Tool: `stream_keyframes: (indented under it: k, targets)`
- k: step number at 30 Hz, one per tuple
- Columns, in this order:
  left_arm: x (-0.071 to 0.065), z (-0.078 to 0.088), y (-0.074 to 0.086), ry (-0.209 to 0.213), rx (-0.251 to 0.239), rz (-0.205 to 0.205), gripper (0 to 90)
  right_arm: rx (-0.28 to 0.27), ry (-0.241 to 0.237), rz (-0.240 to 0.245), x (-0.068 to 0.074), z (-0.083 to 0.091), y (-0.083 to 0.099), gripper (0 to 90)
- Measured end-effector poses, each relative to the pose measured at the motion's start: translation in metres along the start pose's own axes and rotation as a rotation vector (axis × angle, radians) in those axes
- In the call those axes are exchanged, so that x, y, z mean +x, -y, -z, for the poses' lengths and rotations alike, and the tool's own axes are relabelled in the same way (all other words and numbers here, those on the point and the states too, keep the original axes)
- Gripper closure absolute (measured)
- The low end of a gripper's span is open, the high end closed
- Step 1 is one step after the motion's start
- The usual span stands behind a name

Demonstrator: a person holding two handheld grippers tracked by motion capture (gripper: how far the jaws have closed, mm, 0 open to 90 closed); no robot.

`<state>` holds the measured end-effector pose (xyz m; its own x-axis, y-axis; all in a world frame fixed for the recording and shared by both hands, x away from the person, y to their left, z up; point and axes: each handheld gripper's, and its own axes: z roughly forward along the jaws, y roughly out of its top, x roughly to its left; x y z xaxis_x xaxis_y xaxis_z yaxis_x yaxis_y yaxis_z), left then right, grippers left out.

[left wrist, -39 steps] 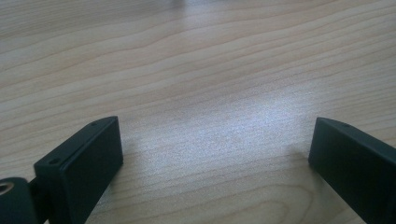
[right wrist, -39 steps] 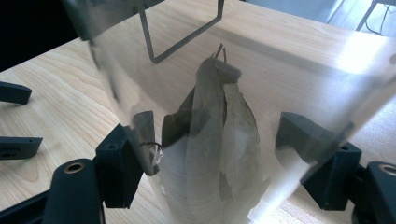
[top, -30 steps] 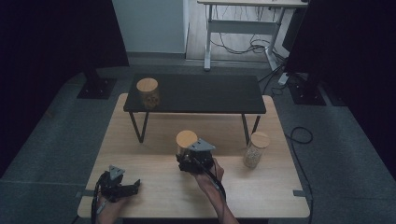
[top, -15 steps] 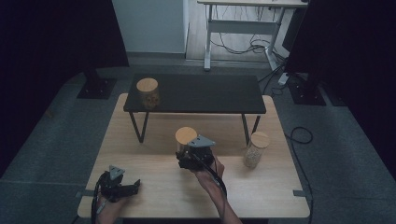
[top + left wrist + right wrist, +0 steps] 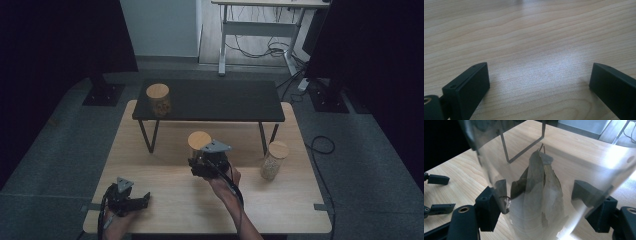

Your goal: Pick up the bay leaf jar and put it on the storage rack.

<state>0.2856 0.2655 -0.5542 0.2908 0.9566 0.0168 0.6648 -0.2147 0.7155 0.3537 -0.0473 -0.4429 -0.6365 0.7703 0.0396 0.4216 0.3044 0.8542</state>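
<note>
The wooden table point(image 5: 165, 195) lies under both claws, and the left claw point(image 5: 140, 201) sits low on its near-left corner. Beyond the right claw point(image 5: 200, 162), across the far half of that table, stands the black shelf point(image 5: 210, 100) on thin legs. One leg point(image 5: 524, 147) shows through the glass ahead of the right claw in the right gripper view.

The right claw is clenched on a clear jar point(image 5: 544, 182): both pads press its glass wall from either side. In the high view the jar point(image 5: 199, 142) sits tilted just ahead of the claw, its round wooden lid turned up and away from the hand. Dried leaves point(image 5: 541, 195) lie inside it, right between the pads.

To the right of the right claw, near the table's right edge, a second jar point(image 5: 274, 160) with pale contents stands upright. Far ahead and to the left, a third jar point(image 5: 158, 99) stands on the shelf's left end.

The left claw point(image 5: 539, 87) is released, jaws wide apart with bare wood between them; its fingers point(image 5: 439, 180) show well off to the left in the right gripper view.
</note>
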Motion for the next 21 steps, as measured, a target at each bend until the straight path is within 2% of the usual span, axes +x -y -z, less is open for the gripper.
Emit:
stream_keyframes:
  k: [14,21]
  targets:
    - [0.000,0.000,0.000,0.000,0.000,0.000,2.4,-0.009,0.009,0.000,-0.005,0.005,-0.015,25.5]
    - [0.000,0.000,0.000,0.000,0.000,0.000,2.5,-0.011,-0.003,-0.010,-0.008,0.005,-0.021,25.4]
